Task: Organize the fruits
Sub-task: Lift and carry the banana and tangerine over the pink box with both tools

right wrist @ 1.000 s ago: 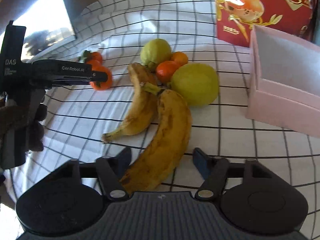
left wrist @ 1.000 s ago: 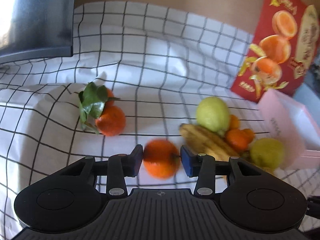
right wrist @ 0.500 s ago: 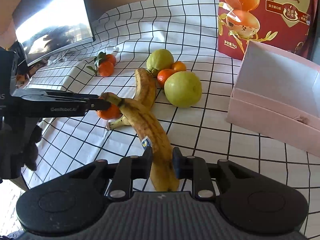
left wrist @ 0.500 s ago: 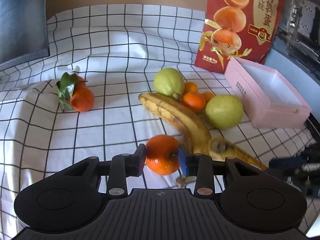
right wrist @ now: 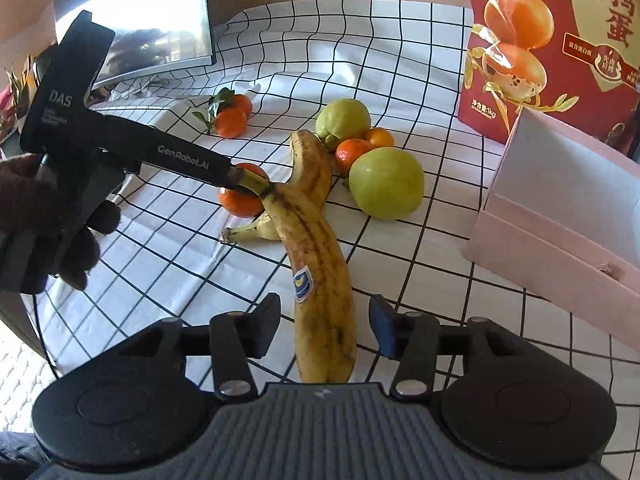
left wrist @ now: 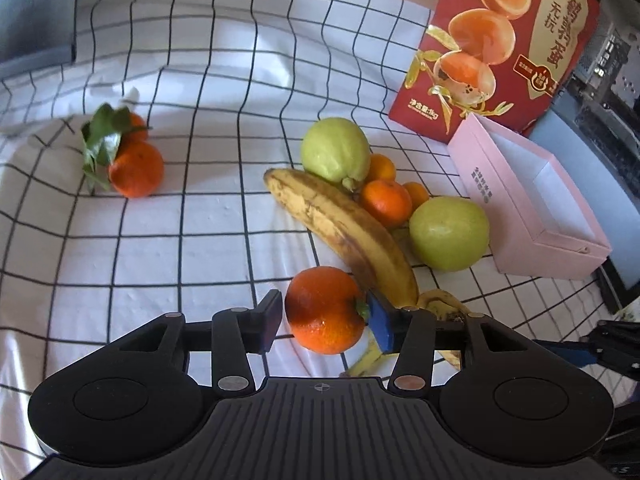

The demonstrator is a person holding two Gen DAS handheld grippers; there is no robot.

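My left gripper (left wrist: 325, 318) is shut on an orange (left wrist: 325, 310), held beside the fruit pile; it also shows in the right wrist view (right wrist: 240, 196). My right gripper (right wrist: 325, 326) is open, its fingers apart on either side of a spotted banana (right wrist: 316, 276) that lies on the cloth between them. A second banana (left wrist: 340, 232) lies against two green guavas (left wrist: 335, 149) (left wrist: 449, 233) and small tangerines (left wrist: 386, 202). Two leafy tangerines (left wrist: 134, 168) sit apart at the left.
A pink open box (left wrist: 536, 204) stands at the right, with a red egg carton box (left wrist: 496, 44) behind it. A monitor (right wrist: 148, 20) stands at the back left. A checked white cloth (left wrist: 200, 240) covers the table.
My right gripper has opened from around the banana, which now lies between its fingers. My left gripper has carried the orange closer to the bananas.
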